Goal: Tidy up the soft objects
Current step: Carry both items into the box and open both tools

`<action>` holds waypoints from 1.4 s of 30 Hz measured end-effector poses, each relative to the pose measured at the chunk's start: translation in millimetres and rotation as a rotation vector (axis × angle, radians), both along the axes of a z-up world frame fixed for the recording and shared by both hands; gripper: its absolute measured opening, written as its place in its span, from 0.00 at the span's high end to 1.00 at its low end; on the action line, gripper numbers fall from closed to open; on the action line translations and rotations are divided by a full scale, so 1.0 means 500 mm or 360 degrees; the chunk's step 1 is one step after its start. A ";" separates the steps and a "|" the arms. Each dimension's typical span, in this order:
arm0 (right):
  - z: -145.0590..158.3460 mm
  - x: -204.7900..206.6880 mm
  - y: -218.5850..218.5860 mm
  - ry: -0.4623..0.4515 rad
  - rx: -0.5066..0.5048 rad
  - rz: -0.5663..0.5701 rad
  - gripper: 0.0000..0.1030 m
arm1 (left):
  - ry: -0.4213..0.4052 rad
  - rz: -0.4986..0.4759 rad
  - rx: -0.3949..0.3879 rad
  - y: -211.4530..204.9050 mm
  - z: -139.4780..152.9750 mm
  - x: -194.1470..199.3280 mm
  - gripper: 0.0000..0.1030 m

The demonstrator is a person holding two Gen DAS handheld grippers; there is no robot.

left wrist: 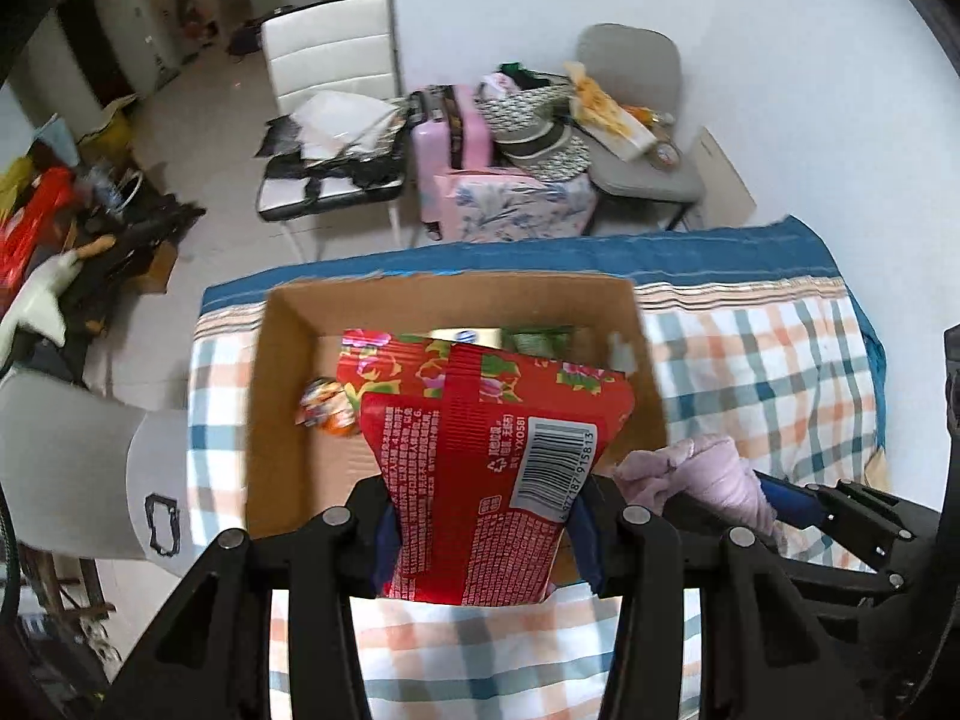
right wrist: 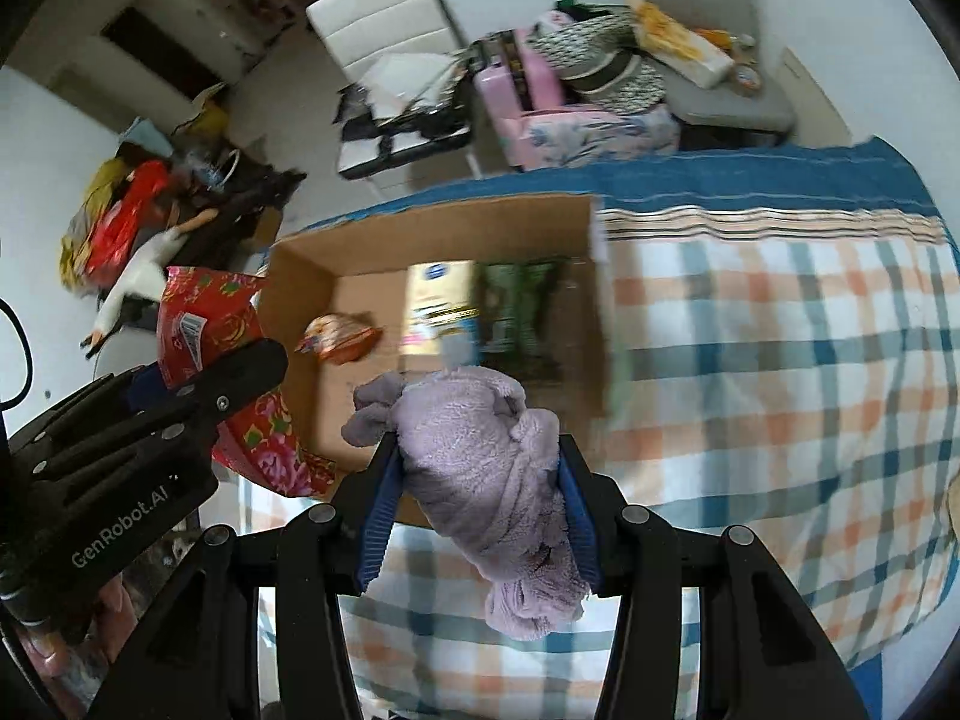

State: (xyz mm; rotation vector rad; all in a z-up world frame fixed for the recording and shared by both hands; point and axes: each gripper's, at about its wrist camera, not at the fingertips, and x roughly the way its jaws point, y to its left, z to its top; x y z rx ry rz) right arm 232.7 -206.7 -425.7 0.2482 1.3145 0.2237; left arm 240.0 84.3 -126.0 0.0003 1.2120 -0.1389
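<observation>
The left tool (left wrist: 480,531) pinches a red snack bag (left wrist: 480,456) above the cardboard box (left wrist: 456,291) on the bed (left wrist: 780,372); the right tool (right wrist: 480,498) clamps a lilac plush cloth (right wrist: 486,468) at the box's near edge (2 loads converging); they may collide, spilling either outside.

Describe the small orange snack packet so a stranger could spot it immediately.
Find the cardboard box on the checked bedspread. On its floor, left of the yellow pack and the green pack, lies the orange snack packet: the smallest, crumpled one.

Home bedrm, bed (right wrist: 780,330), suitcase (left wrist: 447,138) (pink)
</observation>
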 end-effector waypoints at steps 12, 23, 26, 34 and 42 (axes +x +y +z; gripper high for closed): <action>-0.090 0.029 0.167 0.0145 -0.0014 0.0064 0.50 | 0.0277 0.0127 -0.0100 0.145 -0.148 0.040 0.59; -0.184 0.072 0.189 0.0311 0.0050 -0.0006 0.49 | 0.0581 0.0190 -0.0223 0.189 -0.282 0.079 0.59; -0.196 0.081 0.190 0.0337 0.0056 -0.0020 0.49 | 0.0609 0.0193 -0.0243 0.192 -0.292 0.085 0.58; -0.206 0.088 0.190 0.0384 0.0088 -0.0020 0.42 | 0.0605 0.0193 -0.0242 0.190 -0.281 0.087 0.56; -0.181 0.084 0.176 0.0341 0.0013 -0.0011 0.16 | 0.0499 0.0182 -0.0196 0.189 -0.236 0.077 0.43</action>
